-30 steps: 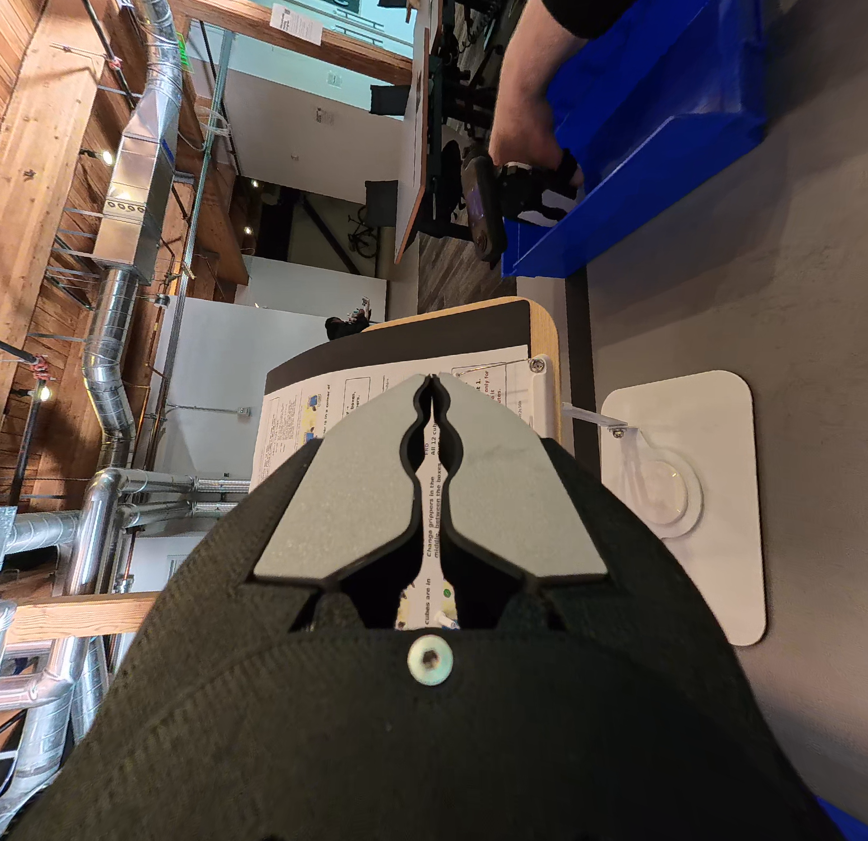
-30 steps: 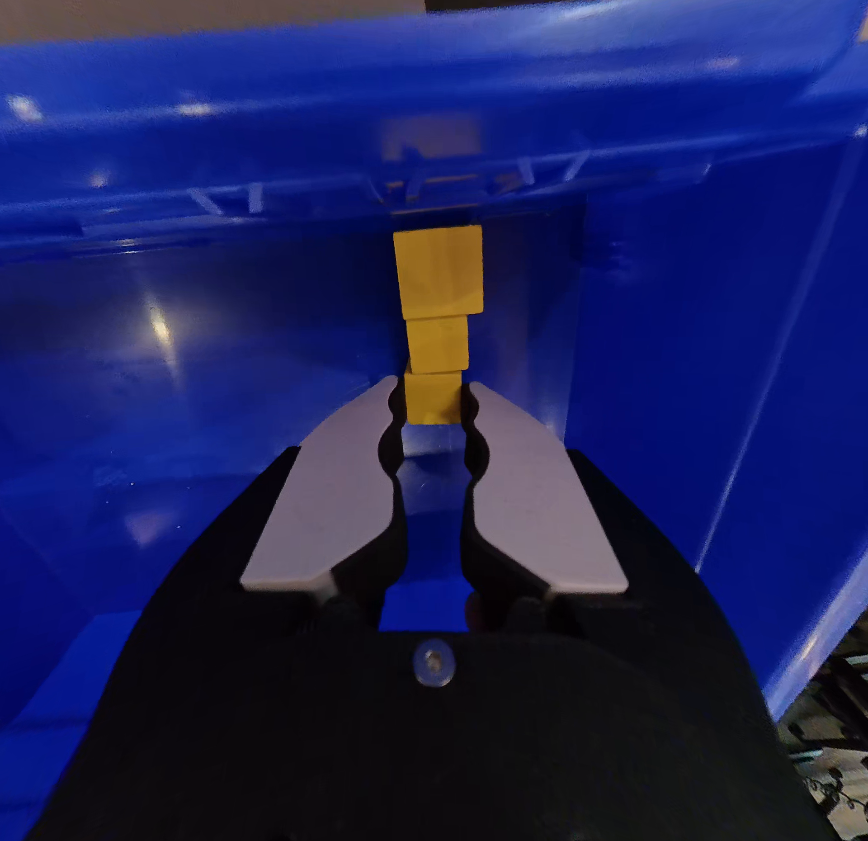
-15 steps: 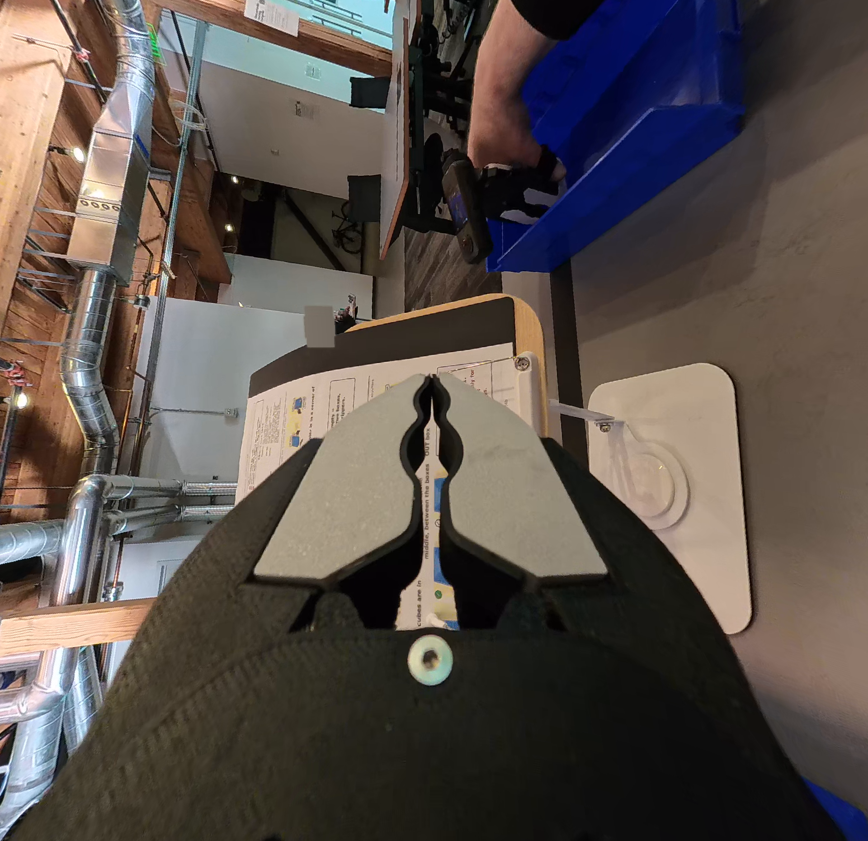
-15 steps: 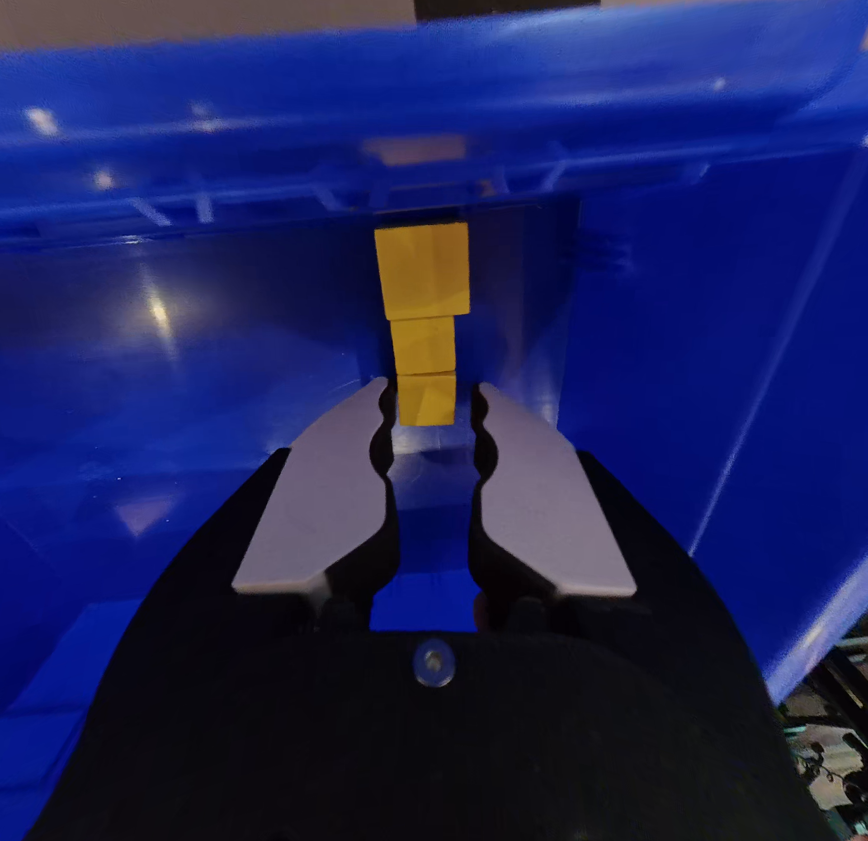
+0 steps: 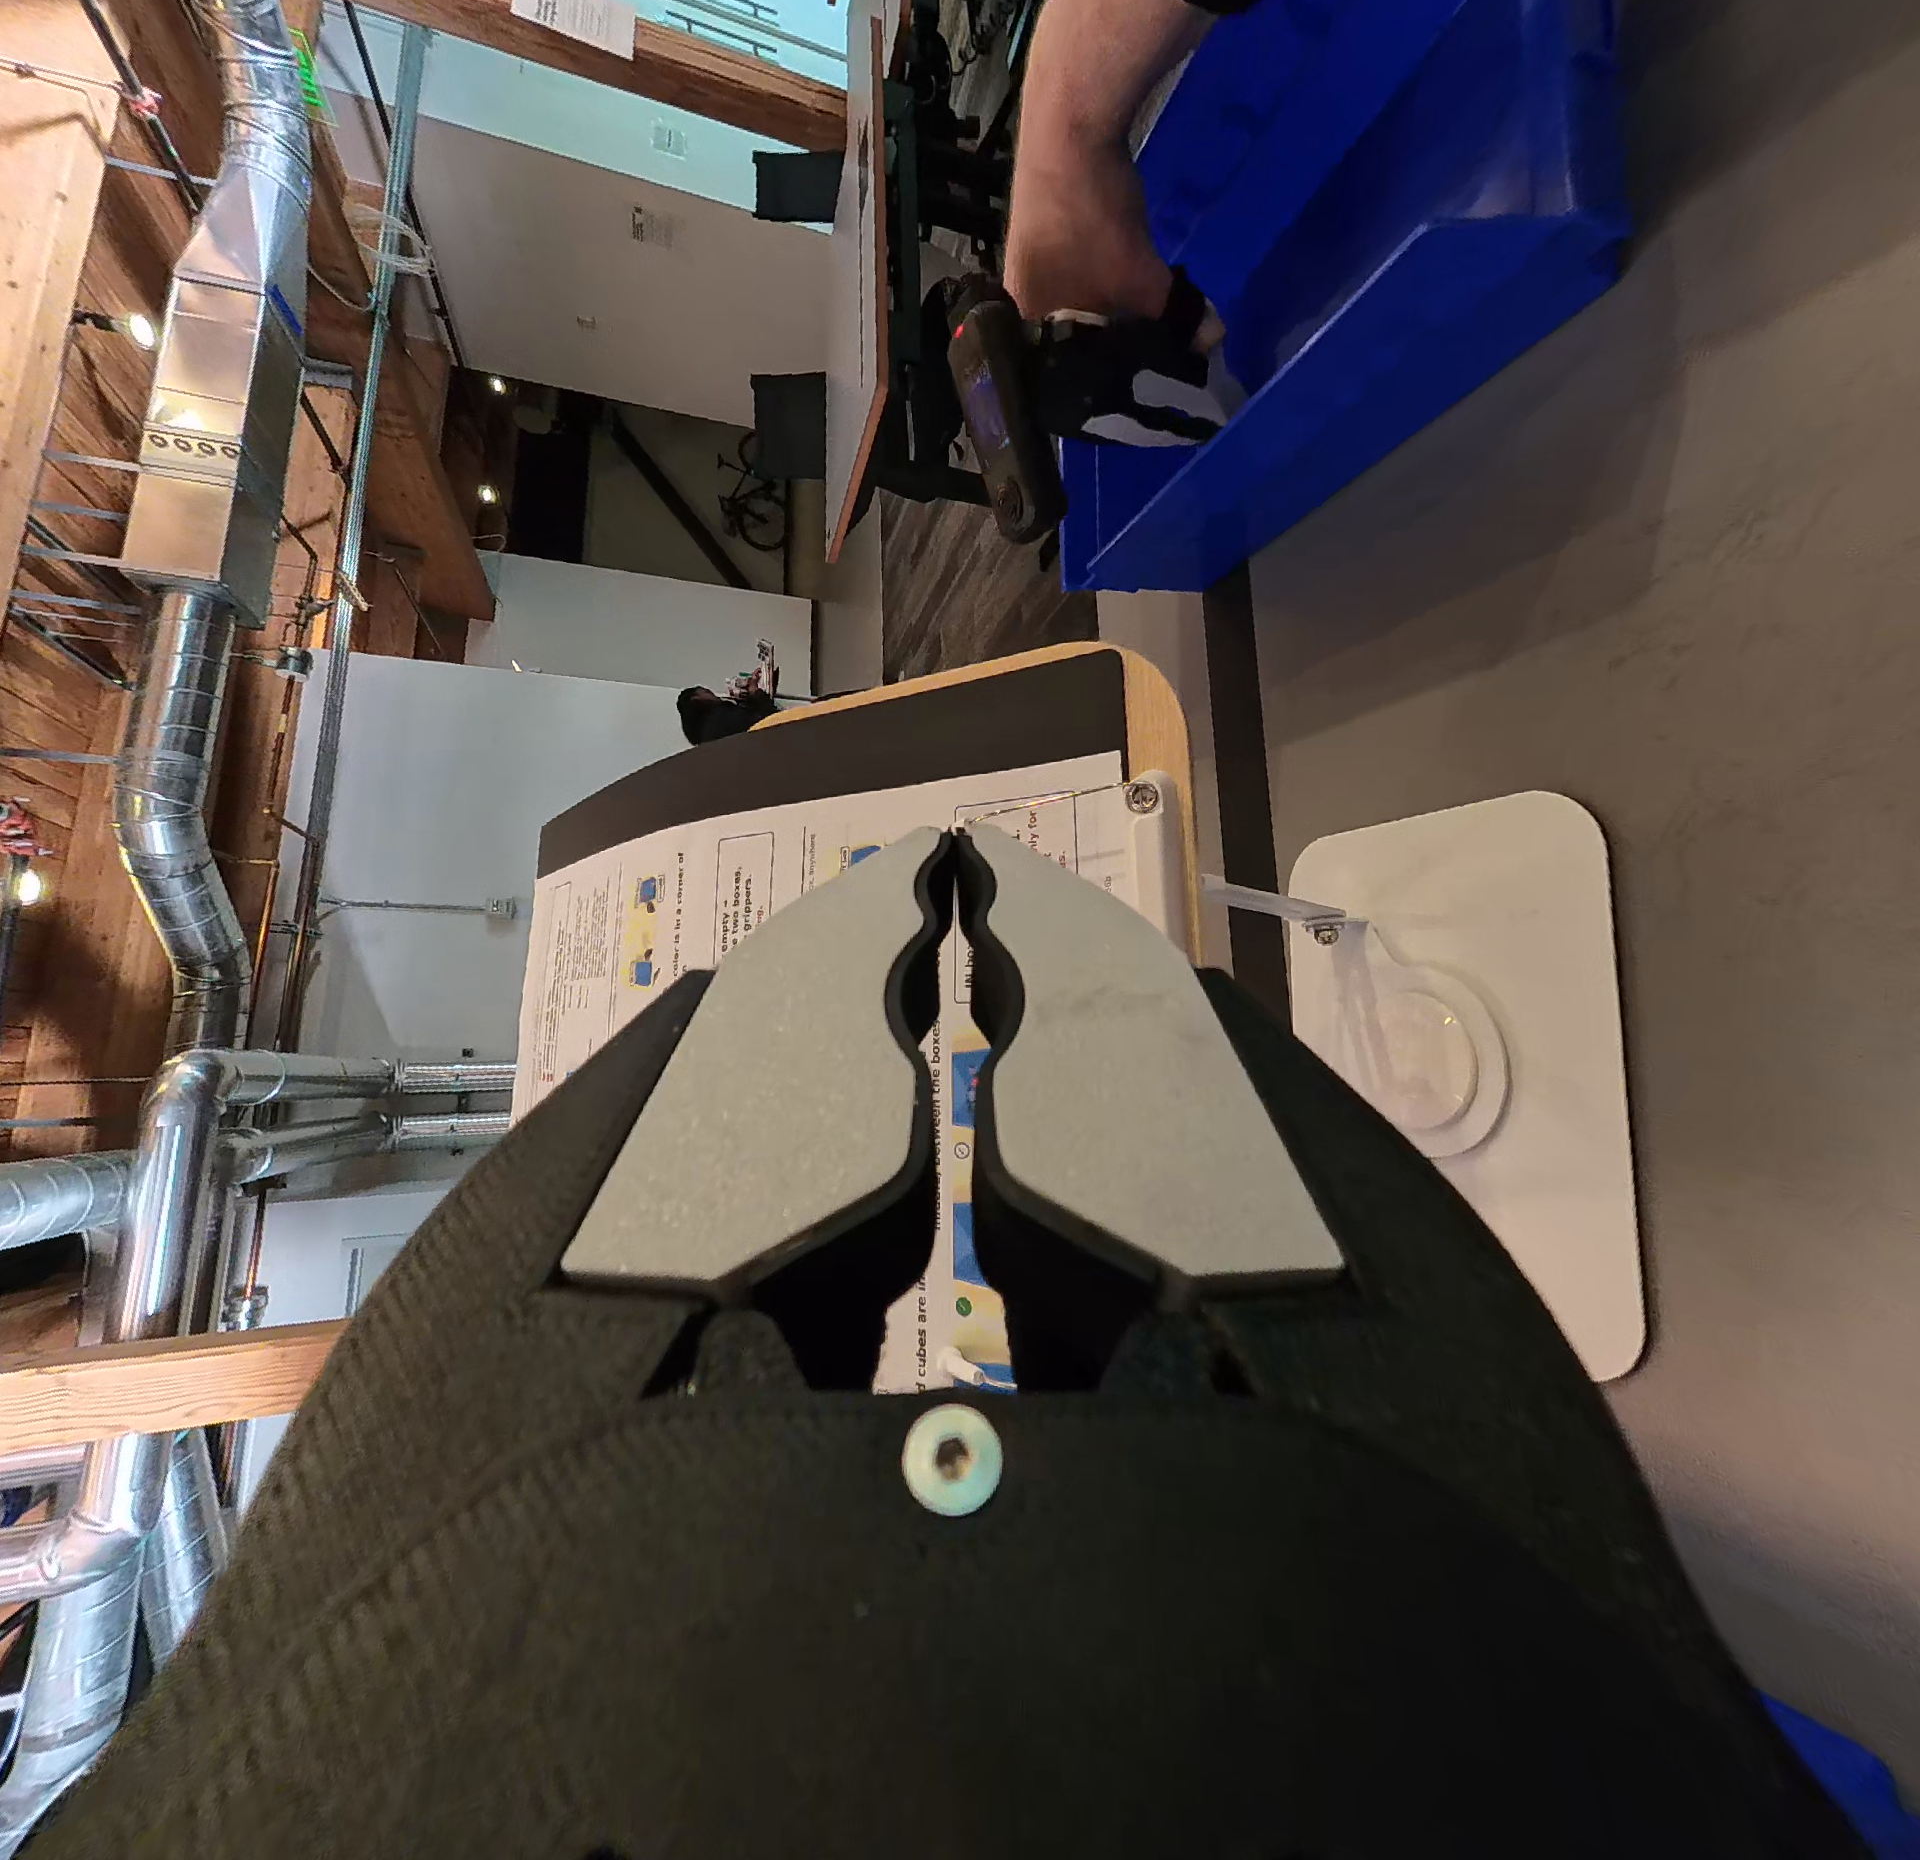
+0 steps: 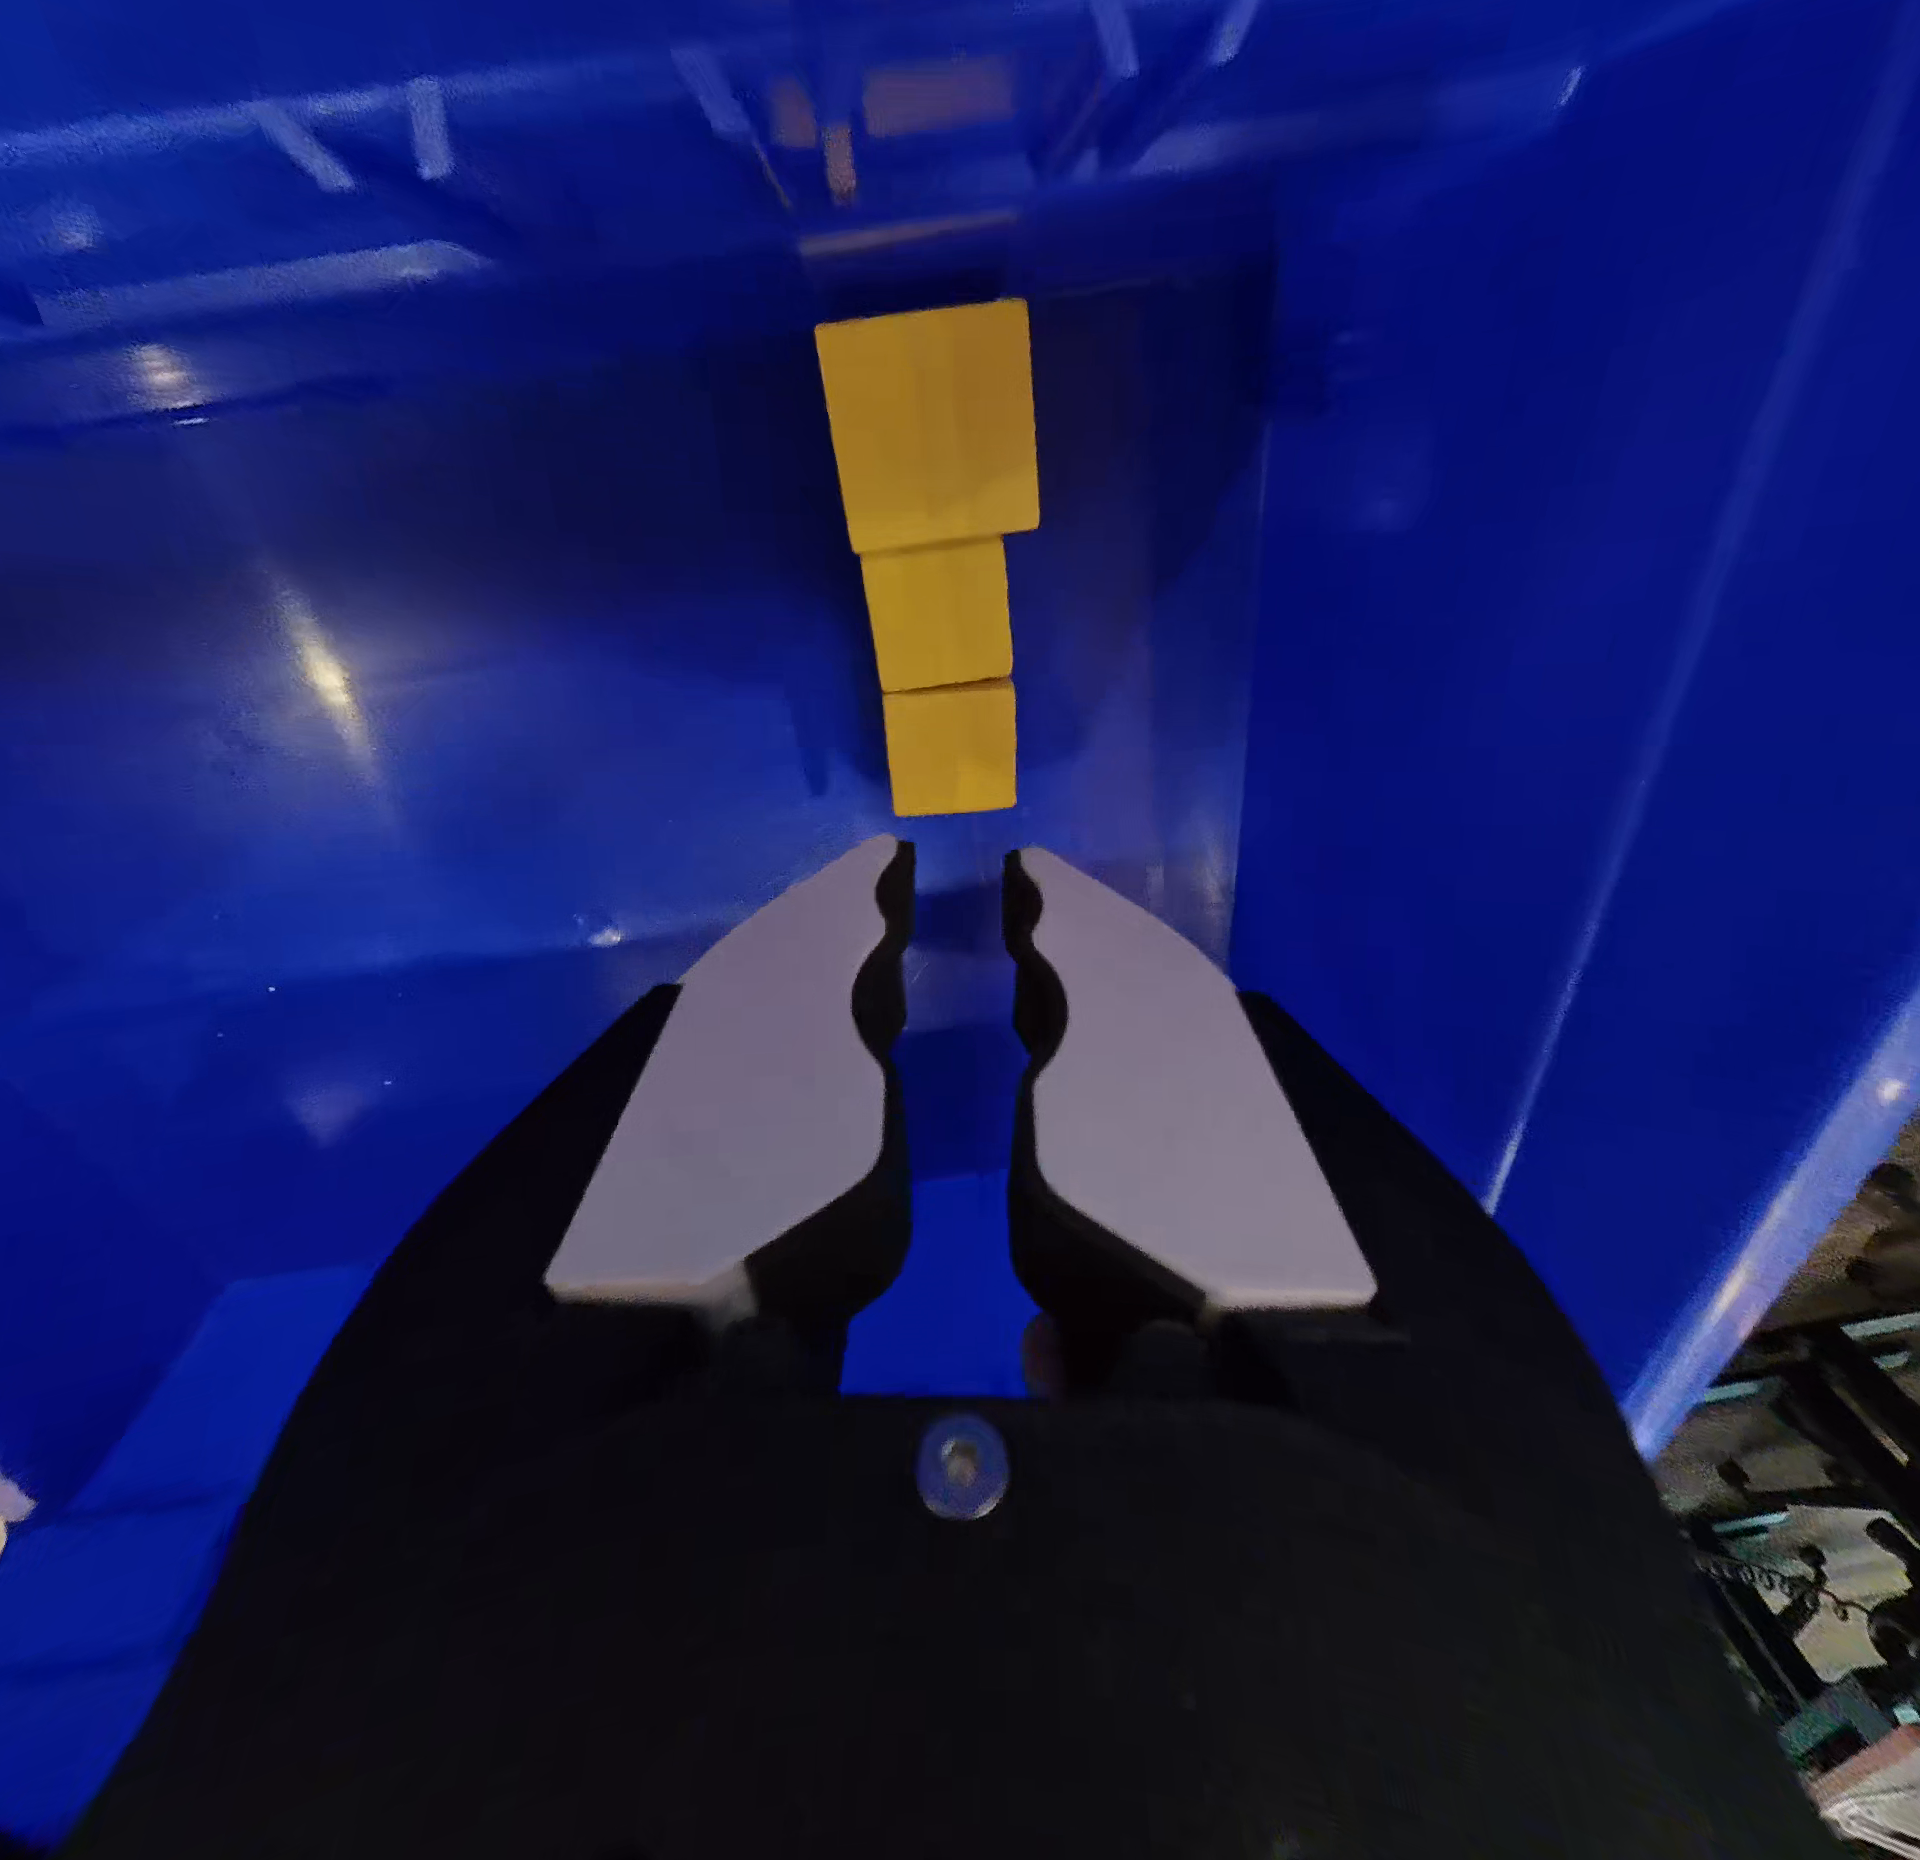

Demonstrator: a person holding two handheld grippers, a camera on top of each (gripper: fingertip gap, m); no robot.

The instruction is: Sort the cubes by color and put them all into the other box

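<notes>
Three yellow cubes [image 6: 948, 563] stand in a line in the corner of a blue box [image 6: 1558, 563]. My right gripper [image 6: 956, 854] is inside the box, open and empty, with its tips just short of the nearest cube [image 6: 951, 750]. My left gripper [image 5: 956, 839] is shut and empty, tilted on its side over the grey table [image 5: 1714, 667]. The left wrist view shows the blue box [image 5: 1403, 252] far off, with a hand holding the right gripper [image 5: 1101, 376] at its rim.
A printed instruction sheet on a board [image 5: 831, 875] stands ahead of the left gripper. A white plate with a clear stand [image 5: 1455, 1062] lies on the table to its right. A blue corner [image 5: 1849, 1779] shows at the bottom right. The grippers' ends are close to 50 cm from one another.
My right gripper opened, let go of the nearest yellow cube and pulled back from it. The left gripper stayed shut and barely shifted.
</notes>
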